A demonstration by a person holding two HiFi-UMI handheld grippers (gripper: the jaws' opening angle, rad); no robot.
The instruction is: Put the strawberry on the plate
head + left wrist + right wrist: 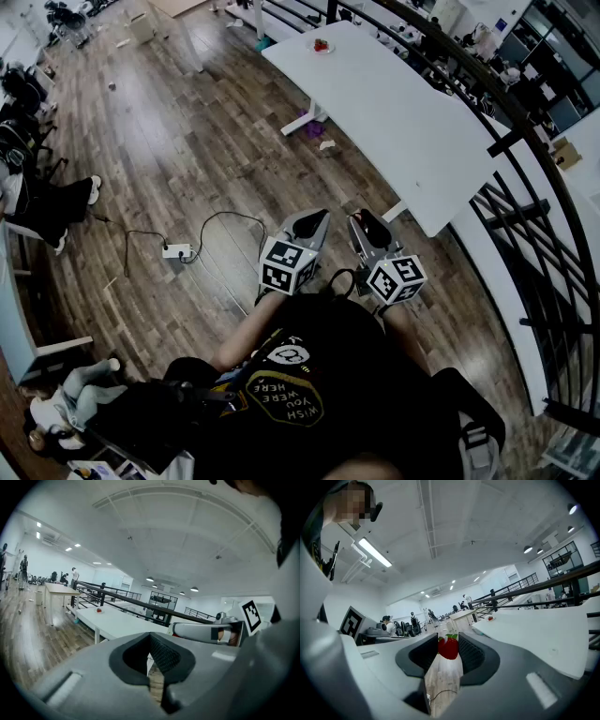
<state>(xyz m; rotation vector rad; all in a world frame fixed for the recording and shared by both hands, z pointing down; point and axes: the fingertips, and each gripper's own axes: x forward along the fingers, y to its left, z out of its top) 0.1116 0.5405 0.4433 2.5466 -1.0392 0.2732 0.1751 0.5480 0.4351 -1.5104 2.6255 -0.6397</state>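
Between the pads of my right gripper (449,654) sits a red strawberry (448,647) with green leaves, and the jaws are shut on it. My left gripper (150,645) is shut with nothing in it. Both are held close to the person's body over the wooden floor, the left gripper (310,221) beside the right gripper (364,225). Far ahead, a small white plate (322,47) with something red on it lies at the far end of a long white table (394,112). The plate (99,611) shows small in the left gripper view, and the plate (490,618) in the right gripper view.
A power strip (176,250) with a black cable lies on the floor to the left. A black railing (525,150) runs along the table's right side. Chairs and a seated person's legs (47,202) are at the left, a stuffed toy (80,394) at the bottom left.
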